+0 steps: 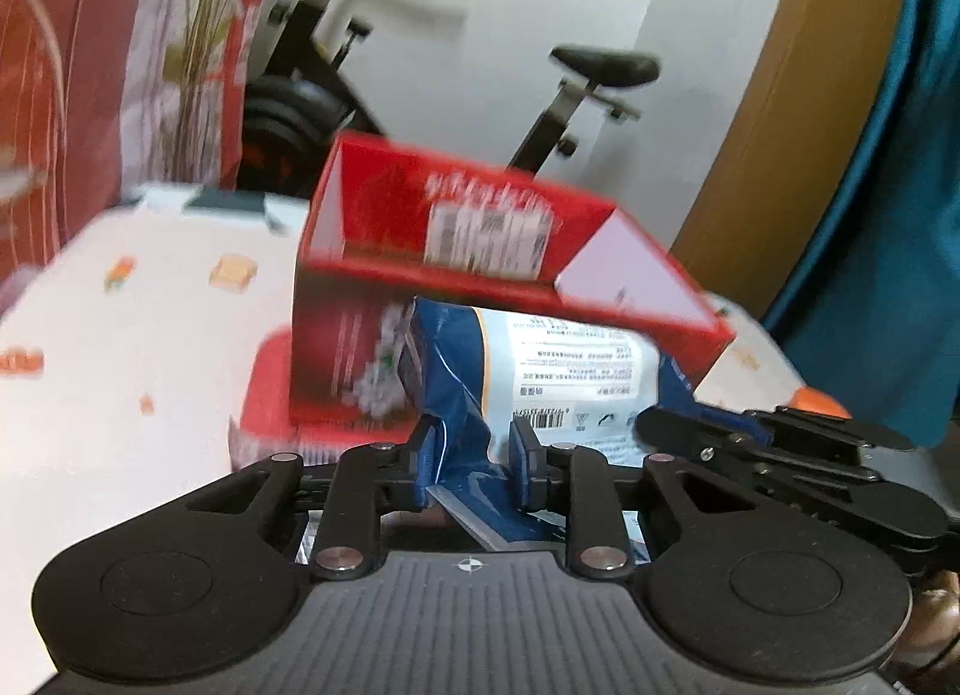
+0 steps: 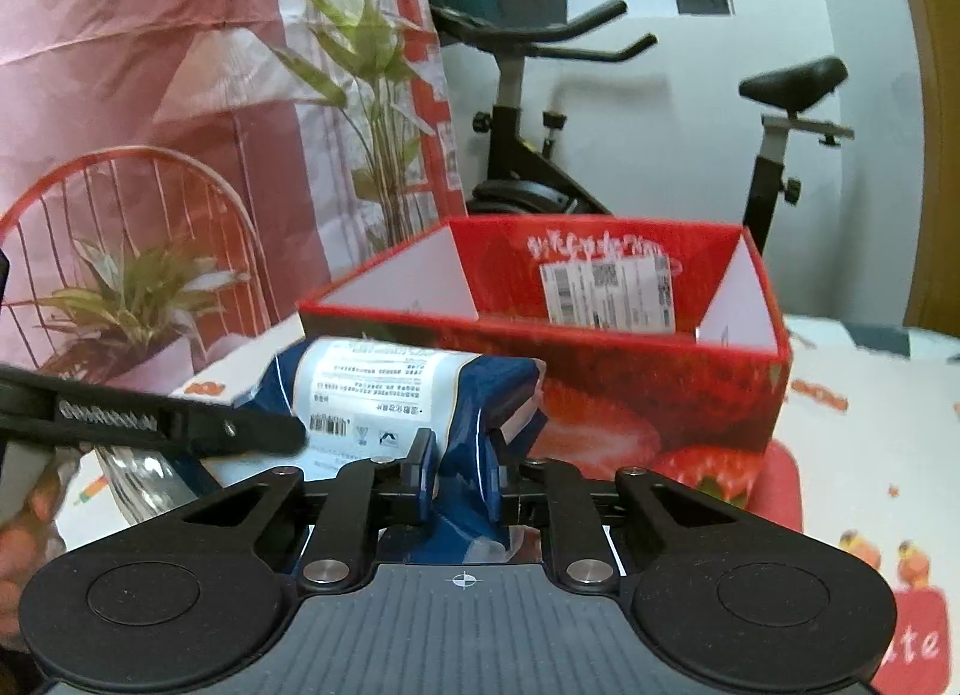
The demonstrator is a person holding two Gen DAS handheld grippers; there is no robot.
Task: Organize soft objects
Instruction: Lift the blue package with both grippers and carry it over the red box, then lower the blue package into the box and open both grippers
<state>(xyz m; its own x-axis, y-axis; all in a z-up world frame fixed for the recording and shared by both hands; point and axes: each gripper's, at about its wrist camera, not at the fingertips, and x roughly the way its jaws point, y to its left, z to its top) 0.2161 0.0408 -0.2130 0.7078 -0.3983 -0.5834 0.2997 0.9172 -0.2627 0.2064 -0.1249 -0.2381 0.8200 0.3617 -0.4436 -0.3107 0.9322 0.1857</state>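
both claws pinch blue bag before red box.

Left wrist view motion-blurred: red box label text unreadable. Blue-white pouch: bottom end hidden behind gripper body, print too small to read. Right wrist view: exercise bike base hidden behind box; table cut off at right edge.

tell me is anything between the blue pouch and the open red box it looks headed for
Nothing visible blocks it. The blue pouch is held by both the left gripper and the right gripper, right in front of the red box. The box's open top looks empty; only its front wall stands between them.
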